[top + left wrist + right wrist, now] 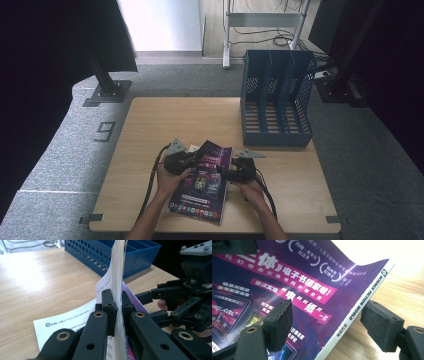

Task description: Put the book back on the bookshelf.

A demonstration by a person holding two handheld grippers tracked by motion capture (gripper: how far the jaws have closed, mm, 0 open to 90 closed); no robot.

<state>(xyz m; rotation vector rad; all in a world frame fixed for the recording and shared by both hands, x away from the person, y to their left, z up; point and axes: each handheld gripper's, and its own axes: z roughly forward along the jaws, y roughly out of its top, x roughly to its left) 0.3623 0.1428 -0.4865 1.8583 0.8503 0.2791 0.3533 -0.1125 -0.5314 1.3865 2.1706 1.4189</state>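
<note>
Two grippers work one magazine (202,182) at the near edge of the bench (150,125), between the person's hands. The left gripper (196,159) has its jaws clamped tight on the page block near the top corner – in the left gripper view the white page edges (117,277) rise straight up between the two black pads, so that end is lifted clear of the wood while the lower end seems to rest on the bench. A pinch there probably serves to tilt the magazine up and offer its spine side to the other hand.

The right gripper (223,173) sits at the magazine's right edge with its jaws spread; one pad (279,323) lies over the purple cover, the other (382,326) beyond the white spine (362,307), and neither presses on it. No grip there yet – I judge it is lining up to take the spine.

A blue file rack (277,100) stands upright at the far right of the bench, well apart from the magazine, its slots open toward the top; likely that is where the magazine is headed.

A loose white sheet (65,320) lies flat under or beside the lifted pages; whether it belongs to the magazine I cannot tell. Its bottom corner is cut off behind the left gripper, and most cover print is too small to read
</note>
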